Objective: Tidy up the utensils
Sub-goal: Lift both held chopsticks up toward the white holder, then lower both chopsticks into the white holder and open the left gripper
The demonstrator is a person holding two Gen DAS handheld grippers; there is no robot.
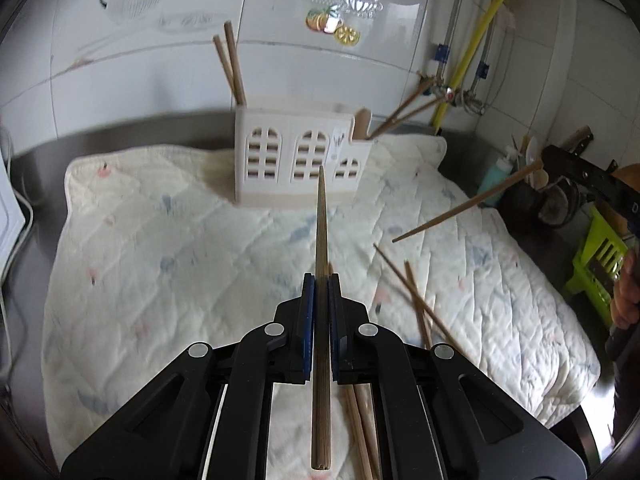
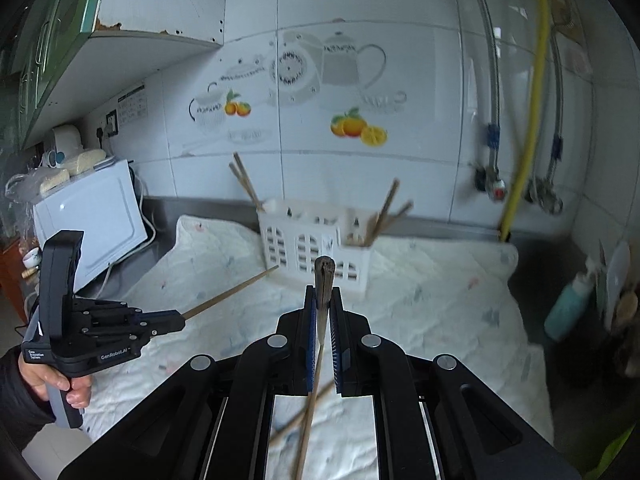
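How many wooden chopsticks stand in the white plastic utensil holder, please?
4. Two wooden chopsticks lean from the white plastic holder's left end, two more from its right end; others may be hidden inside.

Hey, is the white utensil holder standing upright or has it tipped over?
Upright. The white utensil holder stands on its base on the quilted cloth, open top up, with chopsticks leaning out of it at both ends.
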